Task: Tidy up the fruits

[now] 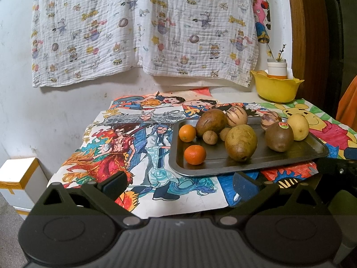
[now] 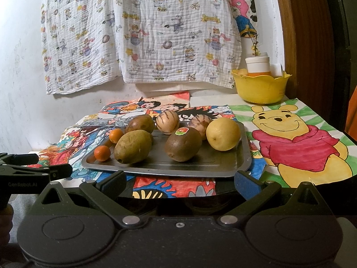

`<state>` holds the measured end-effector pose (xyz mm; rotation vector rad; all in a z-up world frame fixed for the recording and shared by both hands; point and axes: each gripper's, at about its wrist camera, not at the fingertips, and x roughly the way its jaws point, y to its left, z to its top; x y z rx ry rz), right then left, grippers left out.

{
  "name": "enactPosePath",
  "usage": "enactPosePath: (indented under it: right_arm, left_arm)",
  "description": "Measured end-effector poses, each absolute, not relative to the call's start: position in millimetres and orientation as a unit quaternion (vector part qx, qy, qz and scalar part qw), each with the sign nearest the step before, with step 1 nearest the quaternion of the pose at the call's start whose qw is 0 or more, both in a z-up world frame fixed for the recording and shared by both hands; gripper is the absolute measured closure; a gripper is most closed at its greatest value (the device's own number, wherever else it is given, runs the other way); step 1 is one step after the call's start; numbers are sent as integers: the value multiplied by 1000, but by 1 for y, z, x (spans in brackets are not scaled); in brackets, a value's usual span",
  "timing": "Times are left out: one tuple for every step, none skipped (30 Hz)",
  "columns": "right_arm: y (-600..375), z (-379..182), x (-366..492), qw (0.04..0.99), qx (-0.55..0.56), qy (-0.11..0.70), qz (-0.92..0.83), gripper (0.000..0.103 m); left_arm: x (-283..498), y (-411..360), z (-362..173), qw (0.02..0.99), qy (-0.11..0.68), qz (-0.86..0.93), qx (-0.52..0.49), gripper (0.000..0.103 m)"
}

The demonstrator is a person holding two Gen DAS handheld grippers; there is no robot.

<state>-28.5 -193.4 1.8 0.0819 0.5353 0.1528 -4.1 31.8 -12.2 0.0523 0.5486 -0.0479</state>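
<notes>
A metal tray (image 1: 301, 154) (image 2: 223, 165) sits on a table covered with coloured drawings. It holds two oranges (image 1: 194, 154) (image 2: 102, 153), several brown kiwis such as the stickered one (image 1: 279, 136) (image 2: 183, 143), two striped pale melons (image 1: 237, 116) (image 2: 167, 121), two walnuts (image 1: 210, 137) and a yellow pear (image 1: 297, 126) (image 2: 223, 134). My left gripper (image 1: 180, 184) is open and empty, short of the tray's near left edge. My right gripper (image 2: 180, 183) is open and empty just before the tray's near edge.
A yellow bowl (image 1: 276, 89) (image 2: 261, 89) with a white jar stands at the table's back right. A patterned cloth (image 1: 142, 29) hangs on the wall behind. A white box (image 1: 20, 178) sits low at the left. A wooden frame (image 2: 312, 44) bounds the right.
</notes>
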Motion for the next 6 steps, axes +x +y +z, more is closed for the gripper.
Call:
enactPosePath:
  right_arm:
    - [-193, 2, -28, 961, 40, 264, 75, 1]
    - [-193, 2, -28, 961, 40, 264, 75, 1]
    - [-193, 2, -29, 961, 41, 265, 75, 1]
    - [-193, 2, -29, 961, 41, 265, 75, 1]
    - [-193, 2, -28, 961, 40, 264, 75, 1]
    - [-193, 2, -28, 961, 40, 264, 75, 1]
  left_arm:
    - [-4, 32, -12, 962, 271, -24, 26, 0]
    - [-4, 32, -12, 962, 271, -24, 26, 0]
    - [-4, 32, -12, 962, 272, -24, 26, 0]
    - [-4, 32, -13, 962, 272, -23, 26, 0]
    - [-4, 32, -13, 962, 272, -23, 27, 0]
    - [-4, 32, -13, 962, 272, -23, 27, 0]
